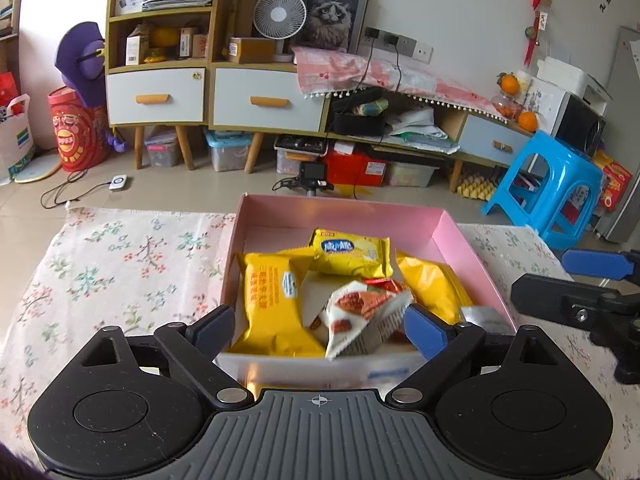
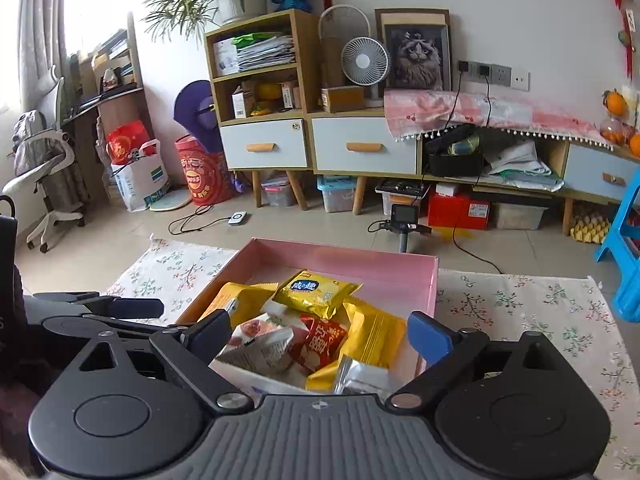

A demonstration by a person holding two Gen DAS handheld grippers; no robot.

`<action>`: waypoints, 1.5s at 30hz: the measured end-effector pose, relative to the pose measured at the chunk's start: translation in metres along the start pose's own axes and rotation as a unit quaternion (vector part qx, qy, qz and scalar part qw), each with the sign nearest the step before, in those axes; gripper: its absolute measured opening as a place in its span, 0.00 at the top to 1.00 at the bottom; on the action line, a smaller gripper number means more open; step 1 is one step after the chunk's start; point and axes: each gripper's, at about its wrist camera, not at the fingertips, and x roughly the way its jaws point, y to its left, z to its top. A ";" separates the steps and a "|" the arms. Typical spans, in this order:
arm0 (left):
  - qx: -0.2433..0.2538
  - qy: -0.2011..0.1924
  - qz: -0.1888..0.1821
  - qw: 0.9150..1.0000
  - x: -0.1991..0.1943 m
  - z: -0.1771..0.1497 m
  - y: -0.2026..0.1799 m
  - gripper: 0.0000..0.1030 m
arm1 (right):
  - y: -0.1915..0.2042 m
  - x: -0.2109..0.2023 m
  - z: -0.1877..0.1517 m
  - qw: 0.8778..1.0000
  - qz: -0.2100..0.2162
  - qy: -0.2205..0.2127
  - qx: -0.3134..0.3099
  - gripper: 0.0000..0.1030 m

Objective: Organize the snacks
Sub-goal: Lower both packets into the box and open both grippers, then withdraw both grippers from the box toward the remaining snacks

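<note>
Both the left gripper [image 1: 320, 326] and right gripper [image 2: 320, 338] hover with jaws spread wide, holding nothing, above the pink box [image 1: 456, 236]. The white-red packet [image 1: 360, 320], tilted at the heap's 6 o'clock edge, may slip if pinched off-centre.

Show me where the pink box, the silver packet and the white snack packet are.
pink box [image 1: 344, 210], left wrist view, far wall.
silver packet [image 2: 362, 376], right wrist view, its middle.
white snack packet [image 1: 360, 322], left wrist view, its front.
</note>
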 end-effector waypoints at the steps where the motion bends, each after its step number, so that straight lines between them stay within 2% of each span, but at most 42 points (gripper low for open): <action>1: 0.001 0.001 0.001 1.000 -0.003 -0.001 0.000 0.09 | 0.001 -0.003 -0.001 1.000 0.000 -0.001 -0.002 0.15; 8: 0.007 0.006 0.000 1.000 -0.028 -0.017 -0.002 0.06 | 0.007 -0.026 -0.010 1.000 0.000 -0.008 -0.018 0.10; 17: 0.005 0.029 -0.002 1.000 -0.045 -0.045 0.004 0.06 | 0.018 -0.047 -0.031 0.999 0.000 -0.017 -0.042 0.10; 25: -0.008 0.029 0.000 1.000 -0.060 -0.064 0.016 0.06 | 0.026 -0.060 -0.055 0.996 0.006 -0.012 -0.088 0.10; 33: 0.001 0.030 0.000 1.000 -0.071 -0.089 0.027 0.06 | 0.030 -0.071 -0.086 0.993 0.015 0.007 -0.115 0.10; 40: 0.009 0.035 -0.004 0.999 -0.075 -0.108 0.033 0.06 | 0.034 -0.073 -0.121 0.987 0.014 0.040 -0.155 0.10; 45: 0.020 0.043 -0.015 0.999 -0.074 -0.118 0.027 0.06 | 0.037 -0.073 -0.137 0.984 0.021 0.067 -0.162 0.10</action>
